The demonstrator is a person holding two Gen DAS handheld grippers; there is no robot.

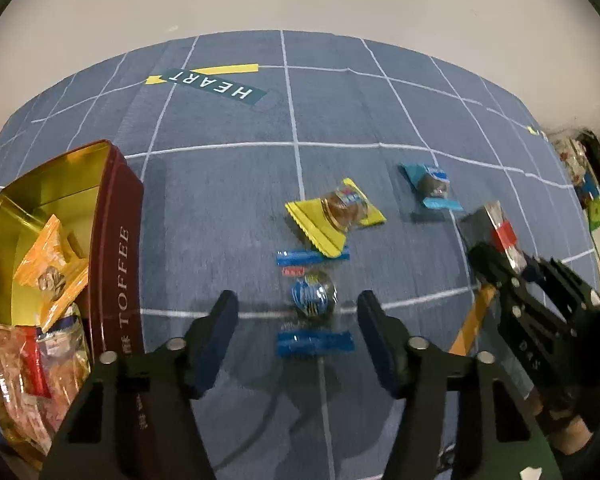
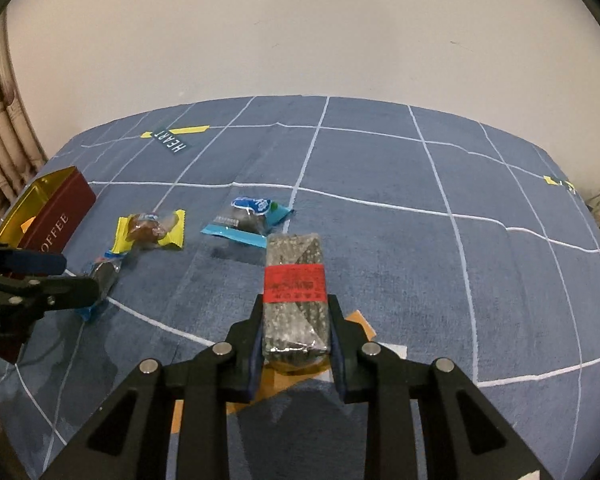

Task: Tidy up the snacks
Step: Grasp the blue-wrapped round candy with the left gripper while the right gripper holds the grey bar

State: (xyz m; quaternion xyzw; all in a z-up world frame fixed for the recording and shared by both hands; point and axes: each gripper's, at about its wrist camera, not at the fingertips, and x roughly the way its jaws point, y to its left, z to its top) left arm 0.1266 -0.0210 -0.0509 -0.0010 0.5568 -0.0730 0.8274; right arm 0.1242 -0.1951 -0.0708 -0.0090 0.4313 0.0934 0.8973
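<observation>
A round candy in a blue twisted wrapper [image 1: 314, 300] lies on the blue cloth between the fingers of my left gripper [image 1: 298, 316]. The jaws stand open, with a gap on each side of the candy. A maroon toffee tin [image 1: 116, 240] with a gold inside stands to the left and holds several wrapped snacks. My right gripper [image 2: 294, 306] is shut on a dark speckled bar with a red band [image 2: 294, 280], held just above the cloth. A yellow-wrapped candy [image 1: 336, 214] and a light-blue snack packet [image 1: 432, 186] lie farther back.
The blue cloth with white grid lines [image 2: 420, 240] covers the table up to a pale wall. An orange card [image 2: 360, 324] lies under the right gripper. A green HEART label [image 1: 216, 86] sits at the back left. Colourful clutter [image 1: 596, 200] lines the right edge.
</observation>
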